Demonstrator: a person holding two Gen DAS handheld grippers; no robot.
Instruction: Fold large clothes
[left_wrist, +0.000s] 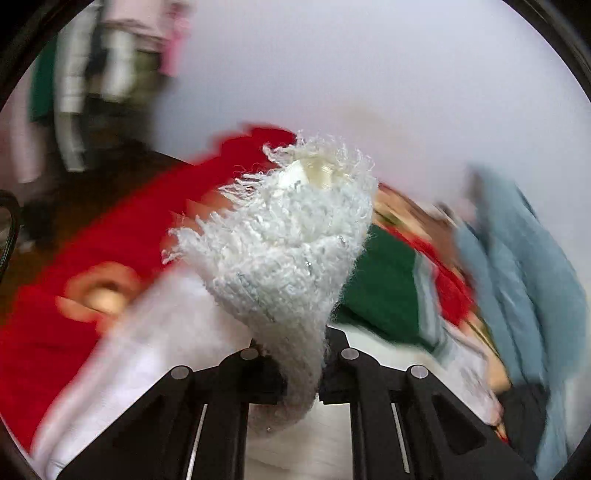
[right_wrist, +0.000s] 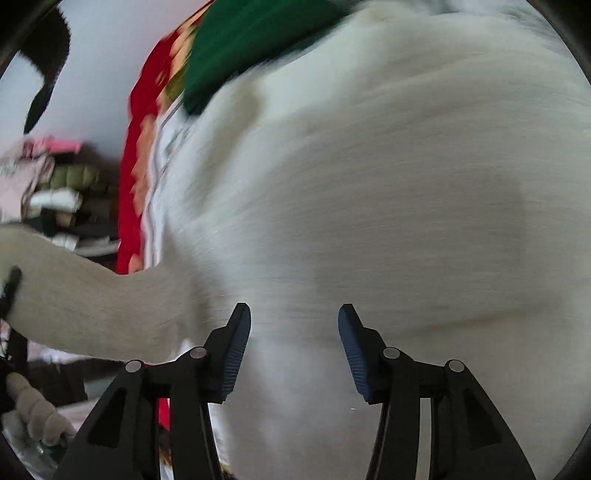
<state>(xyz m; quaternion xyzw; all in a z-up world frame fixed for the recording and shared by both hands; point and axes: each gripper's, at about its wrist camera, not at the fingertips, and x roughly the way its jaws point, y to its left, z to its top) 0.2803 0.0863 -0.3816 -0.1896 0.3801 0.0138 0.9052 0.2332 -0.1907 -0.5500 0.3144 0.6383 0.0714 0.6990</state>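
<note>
A large white knitted garment (right_wrist: 388, 206) lies spread over a red patterned cover (right_wrist: 131, 162). My left gripper (left_wrist: 301, 373) is shut on a fringed end of the white garment (left_wrist: 284, 236), which stands up in front of the camera and hides the fingertips. In the right wrist view that part stretches left as a sleeve-like strip (right_wrist: 85, 299). My right gripper (right_wrist: 294, 325) is open just above the garment's body, with blue pads (right_wrist: 236, 354) apart and nothing between them. Both views are blurred by motion.
A green garment (left_wrist: 384, 291) (right_wrist: 243, 48) lies on the red cover (left_wrist: 122, 229) beyond the white one. A light blue garment (left_wrist: 524, 266) lies at the right. A pile of folded clothes (right_wrist: 55, 192) sits at the left, by a white wall (left_wrist: 369, 66).
</note>
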